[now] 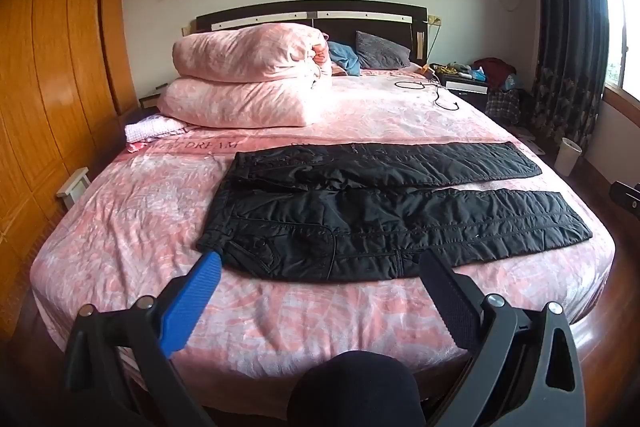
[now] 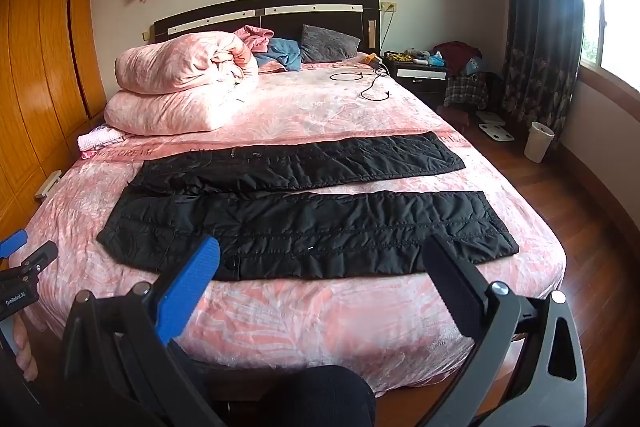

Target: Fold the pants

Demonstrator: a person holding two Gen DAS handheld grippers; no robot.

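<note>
Black quilted pants (image 1: 360, 211) lie flat across the pink bed (image 1: 160, 211), waistband to the left, both legs spread apart and pointing right. They also show in the right wrist view (image 2: 304, 223). My left gripper (image 1: 320, 263) is open and empty, held above the bed's near edge in front of the waist and hip area. My right gripper (image 2: 324, 259) is open and empty, held in front of the near leg. The left gripper also shows at the left edge of the right wrist view (image 2: 24, 267).
A folded pink quilt (image 1: 248, 83) and pillows sit at the head of the bed. A black cable (image 1: 436, 95) lies on the far right of the bed. A wooden wardrobe (image 1: 52, 67) stands left. A nightstand (image 2: 420, 71), white bin (image 2: 538, 141) and wood floor are right.
</note>
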